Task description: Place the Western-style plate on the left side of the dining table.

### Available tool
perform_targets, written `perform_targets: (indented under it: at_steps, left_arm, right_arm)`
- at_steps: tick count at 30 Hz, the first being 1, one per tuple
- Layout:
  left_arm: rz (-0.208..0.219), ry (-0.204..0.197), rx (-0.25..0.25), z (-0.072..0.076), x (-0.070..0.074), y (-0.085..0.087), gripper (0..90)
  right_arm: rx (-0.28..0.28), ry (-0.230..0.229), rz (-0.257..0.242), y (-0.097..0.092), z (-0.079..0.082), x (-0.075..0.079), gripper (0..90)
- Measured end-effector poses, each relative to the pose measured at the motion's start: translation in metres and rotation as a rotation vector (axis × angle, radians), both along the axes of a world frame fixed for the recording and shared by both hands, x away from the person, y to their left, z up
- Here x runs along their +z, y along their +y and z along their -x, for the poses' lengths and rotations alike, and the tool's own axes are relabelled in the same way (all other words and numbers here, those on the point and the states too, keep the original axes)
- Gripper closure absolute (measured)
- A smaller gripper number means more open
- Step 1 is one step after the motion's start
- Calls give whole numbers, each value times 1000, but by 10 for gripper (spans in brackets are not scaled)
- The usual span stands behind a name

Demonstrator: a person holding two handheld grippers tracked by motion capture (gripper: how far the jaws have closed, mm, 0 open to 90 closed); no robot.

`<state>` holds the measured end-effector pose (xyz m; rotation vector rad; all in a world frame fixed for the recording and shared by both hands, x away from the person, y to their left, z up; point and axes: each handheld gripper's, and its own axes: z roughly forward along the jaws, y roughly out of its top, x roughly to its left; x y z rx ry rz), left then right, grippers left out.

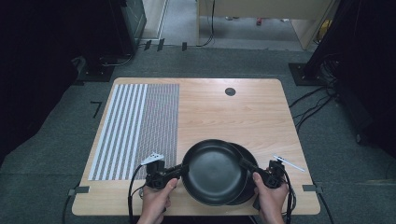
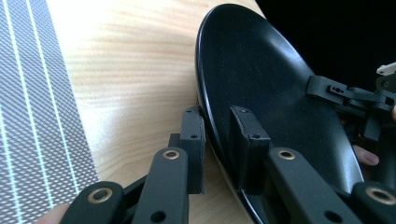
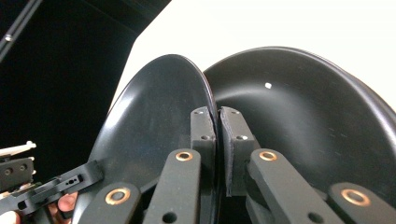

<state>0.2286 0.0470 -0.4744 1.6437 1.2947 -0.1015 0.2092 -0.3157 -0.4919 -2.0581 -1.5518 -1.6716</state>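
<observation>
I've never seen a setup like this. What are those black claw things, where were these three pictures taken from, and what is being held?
No robot here: a person holds a hand-operated left gripper and right gripper. One picture looks down from above the wooden table; the other two come from cameras riding on each gripper, looking along its black jaws. On the table lie a striped and dotted patterned mat and two black plates. Both grippers pinch opposite rims of the upper plate, which overlaps the lower plate.
</observation>
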Motion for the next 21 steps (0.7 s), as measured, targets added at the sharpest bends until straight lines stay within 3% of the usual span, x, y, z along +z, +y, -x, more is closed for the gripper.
perform_targets:
  at_steps: [11,21]
  left_arm:
    - [-6,-23,54,-7,19,26,766]
    - [-27,-42,118,-18,32,57,769]
  right_arm:
    - [48,-19,-6,24,-23,17,856]
    - [106,-17,-11,58,-53,28,851]
